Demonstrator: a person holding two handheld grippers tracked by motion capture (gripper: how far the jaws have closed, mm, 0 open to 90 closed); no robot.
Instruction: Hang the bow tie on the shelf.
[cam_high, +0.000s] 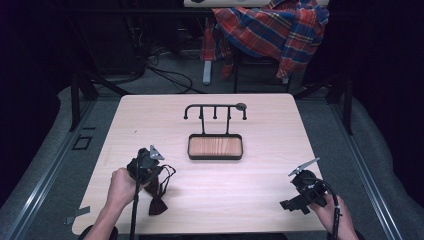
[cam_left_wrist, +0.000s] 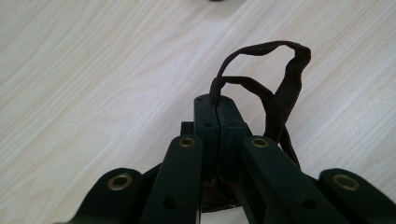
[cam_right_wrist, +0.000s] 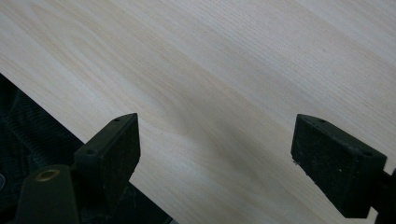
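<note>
Maroon bow tie (cam_high: 157, 196), strap pinched in my left gripper (cam_left_wrist: 217, 112), jaws fully closed; bow dangling over counter (cam_high: 225, 190) front-left. Right gripper (cam_right_wrist: 215, 154): jaws wide, empty. Hook stand (cam_high: 215, 112) behind. Risk: thin strap may slip out, or snag during hanging.

Lab-type recording setup, not a home. Pale wood-grain table (cam_high: 210, 150) stands alone on grey carpet (cam_high: 165, 82), ringed by black curtains (cam_high: 385, 55). Loose black cables (cam_high: 167, 74) run across the floor behind. A red-and-blue plaid cloth (cam_high: 272, 27) hangs over dark metal-framed furniture.
</note>
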